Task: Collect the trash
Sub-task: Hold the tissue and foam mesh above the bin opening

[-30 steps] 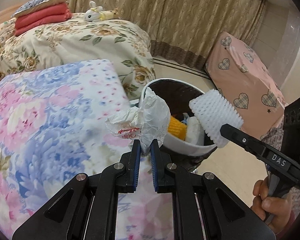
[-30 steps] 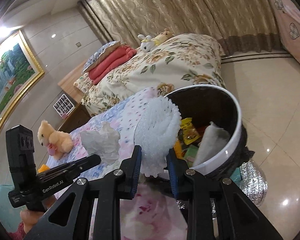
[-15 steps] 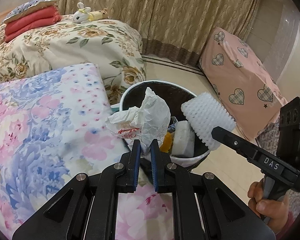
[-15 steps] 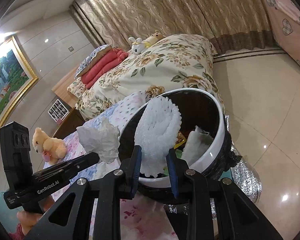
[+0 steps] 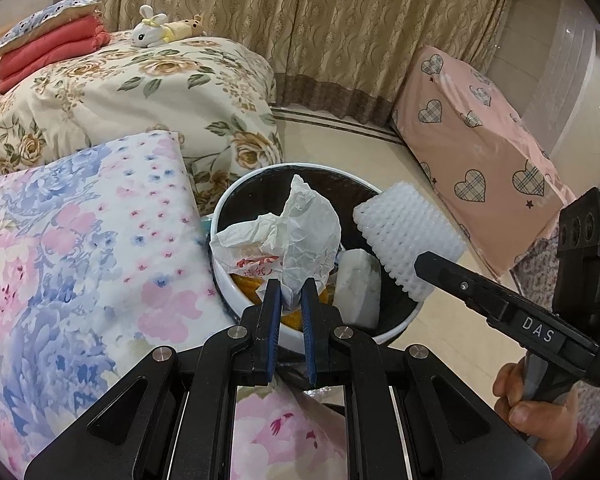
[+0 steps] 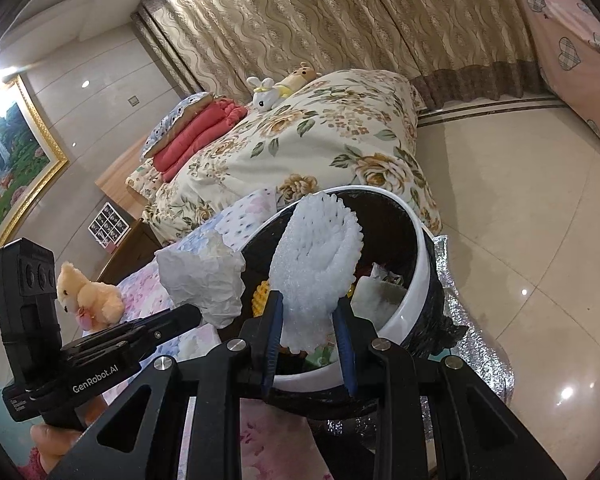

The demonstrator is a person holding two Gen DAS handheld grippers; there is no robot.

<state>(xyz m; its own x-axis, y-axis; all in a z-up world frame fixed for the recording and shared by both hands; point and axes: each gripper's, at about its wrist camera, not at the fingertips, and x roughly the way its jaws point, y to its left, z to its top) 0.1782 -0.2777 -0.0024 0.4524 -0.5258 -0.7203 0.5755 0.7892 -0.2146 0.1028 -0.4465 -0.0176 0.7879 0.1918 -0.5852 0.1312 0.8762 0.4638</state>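
Note:
My left gripper (image 5: 290, 294) is shut on a crumpled white paper wrapper (image 5: 296, 232) with red print and holds it over the white-rimmed trash bin (image 5: 252, 308). My right gripper (image 6: 309, 307) is shut on a white foam net sleeve (image 6: 316, 256) and holds it over the same bin (image 6: 410, 292). In the left wrist view the foam sleeve (image 5: 408, 236) hangs at the bin's right rim. In the right wrist view the paper wrapper (image 6: 204, 276) sits at the bin's left rim. The bin holds yellow and white trash.
The bin stands on the tiled floor (image 6: 520, 216) beside a bed with a pink and blue floral cover (image 5: 80, 240). A cream floral duvet (image 5: 140, 88) lies behind. A pink heart-print covered block (image 5: 480, 140) stands at the right. A small teddy bear (image 6: 86, 292) sits on the bed.
Both grippers have moved forward over the bin with their trash. The bin now sits closer and lower in both views. Both grips are unchanged.

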